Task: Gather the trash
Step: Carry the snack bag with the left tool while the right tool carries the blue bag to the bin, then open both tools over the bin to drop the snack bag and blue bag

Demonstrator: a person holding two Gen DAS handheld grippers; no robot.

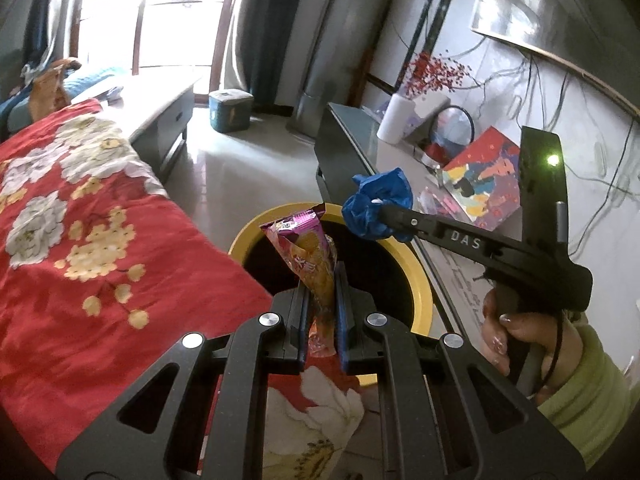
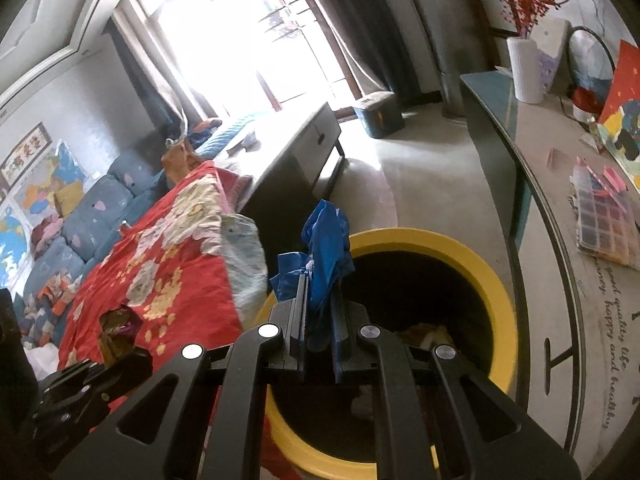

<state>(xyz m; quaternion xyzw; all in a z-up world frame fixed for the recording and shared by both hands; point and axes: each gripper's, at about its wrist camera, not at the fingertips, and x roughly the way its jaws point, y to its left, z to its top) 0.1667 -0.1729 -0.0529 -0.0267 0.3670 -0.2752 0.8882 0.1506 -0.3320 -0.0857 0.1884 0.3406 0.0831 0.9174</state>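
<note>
Snack wrapper (image 1: 310, 256) upright in left gripper (image 1: 320, 280) jaws, crumpled blue bag (image 2: 324, 248) clamped in right gripper (image 2: 320, 300), above yellow-rimmed bin (image 2: 472, 252).

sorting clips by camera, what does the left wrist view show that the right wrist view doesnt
Only the left wrist view: the left gripper shut on a pink and orange snack wrapper, seen close, and the person's hand on the right gripper's handle.

Only the right wrist view: the trash lying inside the bin, a bead organiser box on the table, and a blue sofa.

Both: the yellow-rimmed bin, the red floral blanket, the white vase, and the right gripper shut on crumpled blue plastic.
</note>
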